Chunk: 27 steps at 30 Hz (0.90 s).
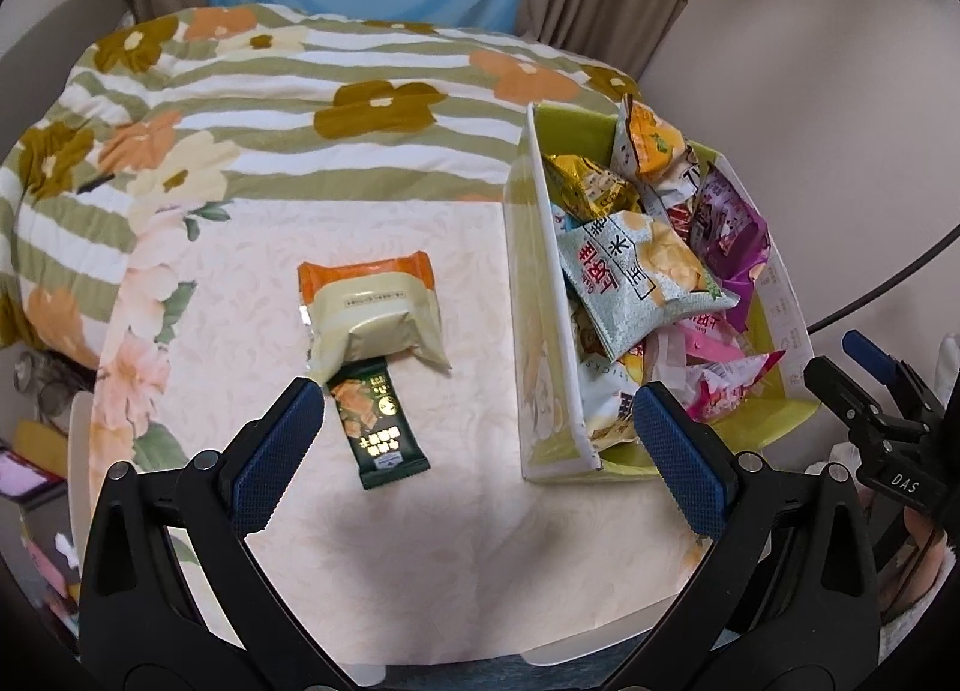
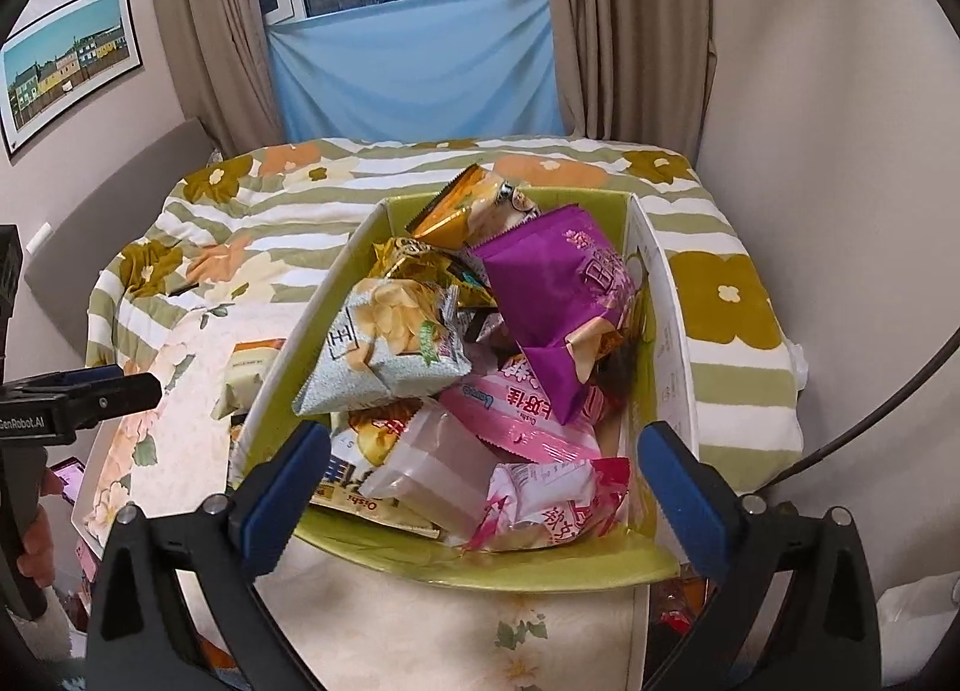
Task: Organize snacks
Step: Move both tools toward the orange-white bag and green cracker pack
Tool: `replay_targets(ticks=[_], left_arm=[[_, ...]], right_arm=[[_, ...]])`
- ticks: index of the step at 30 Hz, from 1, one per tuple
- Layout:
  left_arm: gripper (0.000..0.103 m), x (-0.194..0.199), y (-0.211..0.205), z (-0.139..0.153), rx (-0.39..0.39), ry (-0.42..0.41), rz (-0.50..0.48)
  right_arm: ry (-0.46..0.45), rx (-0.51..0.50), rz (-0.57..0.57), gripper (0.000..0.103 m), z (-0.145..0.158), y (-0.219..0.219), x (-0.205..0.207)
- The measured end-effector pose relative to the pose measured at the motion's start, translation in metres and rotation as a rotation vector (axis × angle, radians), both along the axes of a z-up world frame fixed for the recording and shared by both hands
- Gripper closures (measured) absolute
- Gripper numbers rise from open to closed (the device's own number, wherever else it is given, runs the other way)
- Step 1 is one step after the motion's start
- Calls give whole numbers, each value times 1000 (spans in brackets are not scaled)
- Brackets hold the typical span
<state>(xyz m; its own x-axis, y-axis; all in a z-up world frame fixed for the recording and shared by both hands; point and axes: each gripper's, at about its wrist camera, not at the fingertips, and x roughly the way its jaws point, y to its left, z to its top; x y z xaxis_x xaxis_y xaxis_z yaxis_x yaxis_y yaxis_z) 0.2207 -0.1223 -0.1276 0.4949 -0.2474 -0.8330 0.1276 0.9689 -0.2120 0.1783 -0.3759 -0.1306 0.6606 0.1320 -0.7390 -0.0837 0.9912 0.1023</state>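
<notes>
Both claws, left claw (image 1: 474,439) and right claw (image 2: 480,487), are spread and empty; two packets, cream packet (image 1: 372,313) and green packet (image 1: 375,427), lie sorted on the tabletop (image 1: 480,541) beside the full box (image 2: 510,565).

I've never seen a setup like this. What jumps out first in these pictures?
A green box crammed with bright snack bags, a purple packet on top, fills the right view. Left of it, two packets lie alone on the tablecloth: a cream-and-orange packet overlapping a dark green one. Both tongs hover open.

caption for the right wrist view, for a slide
Open right gripper poised over a green box heaped with snack packets.
</notes>
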Motion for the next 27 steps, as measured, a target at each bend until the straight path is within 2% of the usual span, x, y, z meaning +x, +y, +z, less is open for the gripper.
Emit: replay_targets(ticks=[7,15,21,27], left_arm=[[1,-5,25,16,9,-38,-7],[1,-7,71,26,27,-61,-10],[1,0,107,31,49,-78,-39],[1,19,134,24,52,-65,-101]], right_arm=[[-25,8,-13,1,19,17,-7],[-62,28,0,1,38,60,-16],[-72,51,17,1,40,103,-17],[-34,44,7,1,26,149,-16]])
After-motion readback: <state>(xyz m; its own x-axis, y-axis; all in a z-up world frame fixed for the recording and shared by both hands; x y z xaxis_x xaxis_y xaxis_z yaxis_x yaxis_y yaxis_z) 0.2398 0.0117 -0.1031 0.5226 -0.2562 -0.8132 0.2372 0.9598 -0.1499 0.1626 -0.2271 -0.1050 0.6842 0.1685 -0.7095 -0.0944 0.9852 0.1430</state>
